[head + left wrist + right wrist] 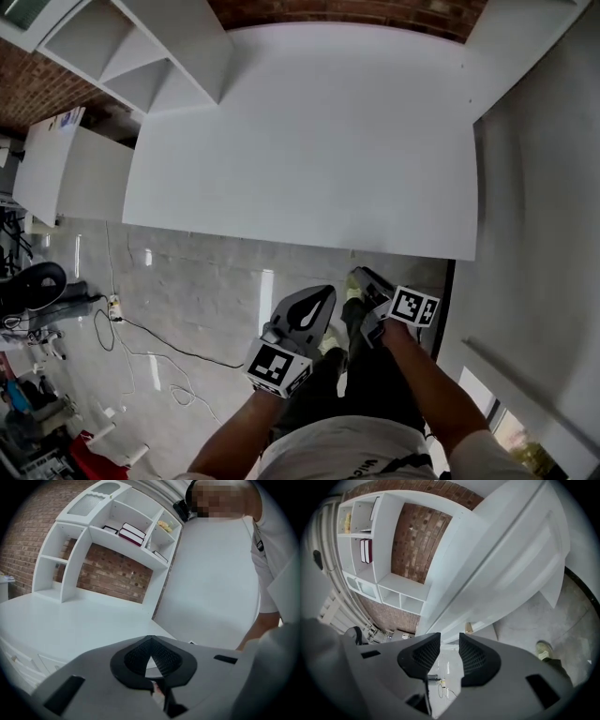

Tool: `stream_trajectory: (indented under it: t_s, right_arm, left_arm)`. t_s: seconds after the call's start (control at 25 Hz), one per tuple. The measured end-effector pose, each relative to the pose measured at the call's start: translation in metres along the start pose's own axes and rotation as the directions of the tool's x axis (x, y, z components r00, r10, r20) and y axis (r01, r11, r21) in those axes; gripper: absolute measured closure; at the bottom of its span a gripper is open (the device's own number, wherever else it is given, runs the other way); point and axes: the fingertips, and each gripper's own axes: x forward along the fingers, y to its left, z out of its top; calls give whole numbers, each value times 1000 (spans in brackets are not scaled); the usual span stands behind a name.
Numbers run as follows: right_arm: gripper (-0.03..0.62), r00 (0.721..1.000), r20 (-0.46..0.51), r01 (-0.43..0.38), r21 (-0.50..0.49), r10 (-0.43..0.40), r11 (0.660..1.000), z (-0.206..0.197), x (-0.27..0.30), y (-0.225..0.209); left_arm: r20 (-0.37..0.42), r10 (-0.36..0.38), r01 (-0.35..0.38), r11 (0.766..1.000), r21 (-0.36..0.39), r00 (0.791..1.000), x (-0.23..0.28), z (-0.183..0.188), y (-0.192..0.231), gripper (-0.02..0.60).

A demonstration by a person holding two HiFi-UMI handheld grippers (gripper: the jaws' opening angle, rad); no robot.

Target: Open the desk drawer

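The white desk (pixel 309 131) fills the middle of the head view, and its top hides any drawer from there. Pale drawer fronts (pixel 21 660) show faintly below the desk edge at the lower left of the left gripper view. My left gripper (pixel 307 311) hangs below the desk's front edge, near the person's body. Its jaws (pixel 149 641) are shut tip to tip on nothing. My right gripper (pixel 366 283) is beside it, just under the front edge. That gripper (pixel 450 643) stands open with a narrow gap and holds nothing. Neither gripper touches the desk.
A white shelf unit (pixel 141 47) stands on the desk's back left and holds books (pixel 133 531) against a brick wall (pixel 112 576). Cables (pixel 159 347) and an office chair (pixel 33 286) are on the floor at left. A white panel (pixel 544 234) rises at right.
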Motion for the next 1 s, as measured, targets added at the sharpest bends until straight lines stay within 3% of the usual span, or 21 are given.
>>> stream_trajectory:
  t_s: [0.52, 1.0]
  right_arm:
    - [487, 1000, 20, 19, 62, -20, 998, 4, 47, -48]
    - [508, 999, 40, -25, 41, 23, 999, 6, 61, -46]
  left_arm:
    - [-30, 10, -10, 1000, -24, 1000, 16, -34, 24, 569]
    - [-11, 12, -13, 1000, -16, 1000, 11, -47, 27, 569]
